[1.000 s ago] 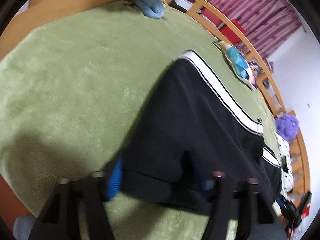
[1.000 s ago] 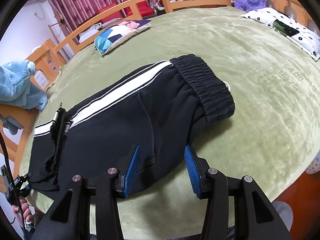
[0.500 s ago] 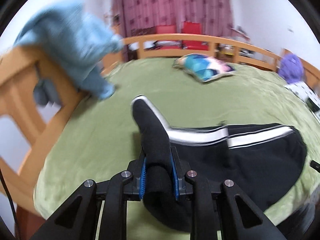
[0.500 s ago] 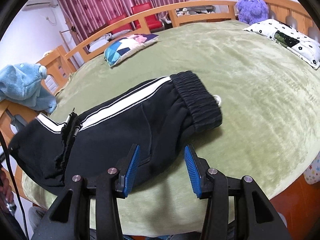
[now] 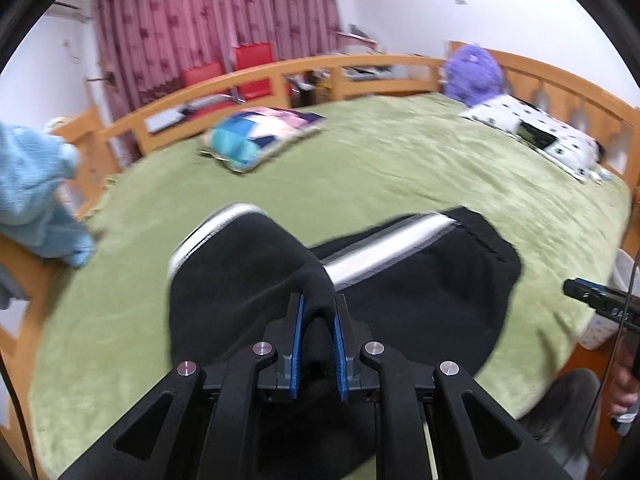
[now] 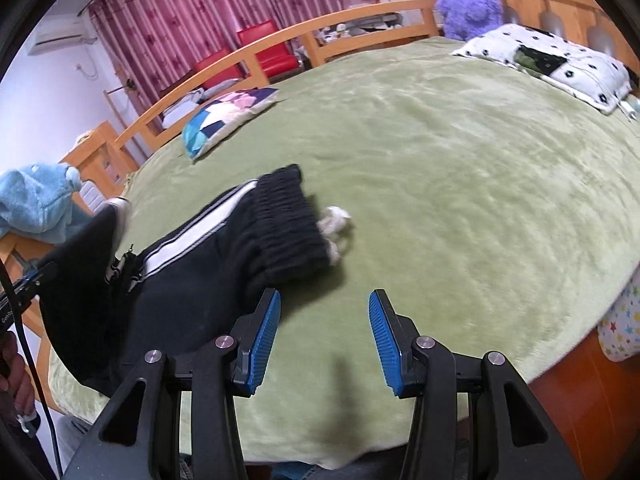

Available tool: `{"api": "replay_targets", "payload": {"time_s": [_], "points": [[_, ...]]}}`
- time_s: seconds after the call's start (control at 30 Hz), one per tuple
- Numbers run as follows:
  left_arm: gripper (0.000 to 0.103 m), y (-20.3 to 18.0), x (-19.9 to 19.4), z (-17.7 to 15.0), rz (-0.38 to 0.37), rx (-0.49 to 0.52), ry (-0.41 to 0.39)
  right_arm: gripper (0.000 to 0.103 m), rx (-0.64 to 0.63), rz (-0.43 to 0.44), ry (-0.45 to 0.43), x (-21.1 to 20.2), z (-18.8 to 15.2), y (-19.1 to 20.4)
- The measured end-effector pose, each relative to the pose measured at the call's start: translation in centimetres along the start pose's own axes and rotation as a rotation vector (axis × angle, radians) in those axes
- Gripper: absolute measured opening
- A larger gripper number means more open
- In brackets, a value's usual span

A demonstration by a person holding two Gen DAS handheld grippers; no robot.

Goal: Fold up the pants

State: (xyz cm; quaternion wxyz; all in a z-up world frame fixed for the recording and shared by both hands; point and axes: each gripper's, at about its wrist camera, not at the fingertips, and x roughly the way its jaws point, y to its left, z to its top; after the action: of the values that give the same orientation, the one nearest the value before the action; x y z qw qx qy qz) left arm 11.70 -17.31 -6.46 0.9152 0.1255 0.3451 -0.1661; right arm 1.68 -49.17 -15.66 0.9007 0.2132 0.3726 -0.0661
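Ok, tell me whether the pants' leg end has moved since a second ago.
Yes. The leg end, clamped in the left gripper, has lifted off the green blanket and swung toward the waistband.

Both tools were built alike. The left gripper (image 5: 318, 336) had matte black, angular arms with triangular cut-outs, joined by four round silver screws in a shallow arc. Its fingers (image 5: 297, 342) were faced with bright blue ribbed pads. The right gripper (image 6: 324, 338) showed the same black linkage, the same silver screw heads and the same blue ridged pads on its fingers (image 6: 264, 336). A thin black cable ran down past the person's left hand (image 6: 16, 380) at the edge of the right wrist view. From the left wrist view, the right gripper's black side carried small white lettering, too blurred to read.
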Motion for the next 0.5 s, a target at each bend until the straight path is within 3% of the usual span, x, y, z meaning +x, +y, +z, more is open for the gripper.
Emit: {"api": "replay_targets", "payload": {"time_s": [0.07,0.2,0.23,0.3,0.37,0.5], "points": [[0.013,-1.4,1.2,-0.3,-0.062,-0.009,0.041,0.046,0.011,0.0,0.007,0.0,-0.2,-0.5],[0.024,-1.6,1.8,-0.9,-0.192,-0.059,0.1,0.046,0.002,0.015,0.018,0.0,-0.7,-0.2],[0.033,-1.3,1.4,-0.9,-0.198,-0.069,0.093,0.046,-0.006,0.02,0.019,0.0,-0.7,0.1],[0.043,-0.2,0.2,-0.9,-0.199,-0.084,0.06,0.046,-0.038,0.037,0.023,0.2,-0.6,1.3],[0.043,1.5,-0.9,-1.3,-0.181,-0.096,0.032,0.046,-0.068,0.051,0.023,0.5,-0.4,2.9],[0.049,5.8,-1.5,-2.7,-0.101,-0.152,0.047,0.048,-0.127,0.138,0.034,1.6,0.0,7.5]]}}
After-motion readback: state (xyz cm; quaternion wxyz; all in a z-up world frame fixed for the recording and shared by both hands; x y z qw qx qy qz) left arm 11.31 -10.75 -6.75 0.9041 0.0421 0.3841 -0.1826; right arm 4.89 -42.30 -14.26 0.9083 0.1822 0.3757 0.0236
